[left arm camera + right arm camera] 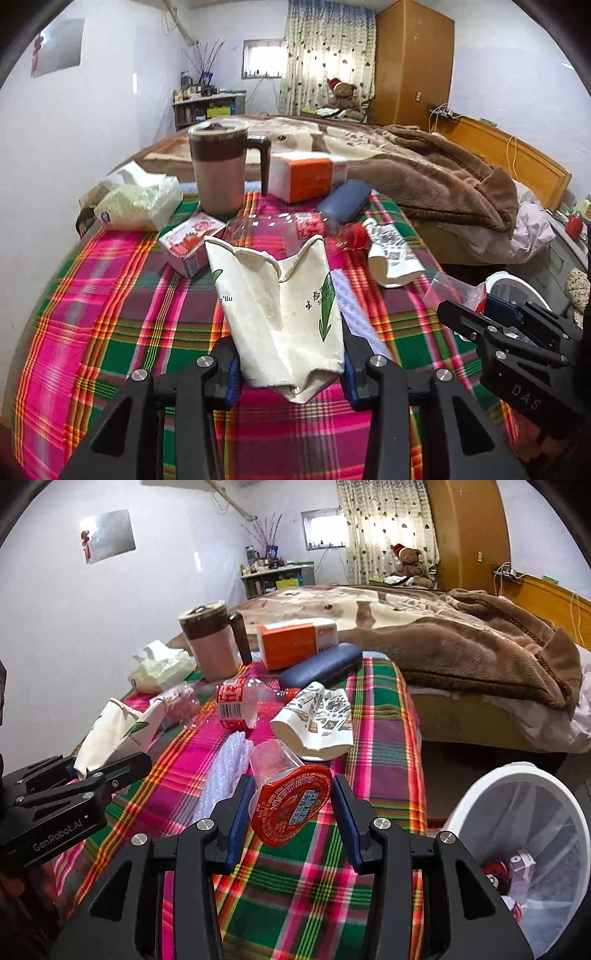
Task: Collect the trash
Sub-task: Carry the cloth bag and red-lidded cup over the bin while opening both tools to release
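A crushed white paper cup (284,321) with green arrow print sits pinched between the blue pads of the left tongs (290,363), its flattened base squeezed in the grip and its torn mouth pointing away over the table (122,306). Off to its right, the right tongs (293,812) close around a small clear plastic cup (273,764) whose red foil lid (291,805) is peeled up and faces the camera; the pads appear to touch its sides.

On the plaid cloth just beyond lie more scraps: a squashed clear bottle (240,701) with a red label on its side, a crumpled patterned paper cup (317,720) beside it, and a strip of white bubble wrap (225,771) next to the plastic cup. A small strawberry-printed carton (190,240) rests near the white cup's mouth.

Further back stand a brown lidded mug (219,166), an orange and white box (306,177), a dark blue case (343,201) and a soft pack of tissues (142,205).

A white bin (517,834) lined with clear plastic stands on the floor past the table's right edge, with a few bits already inside. Behind it all is a bed with a brown blanket (461,646).
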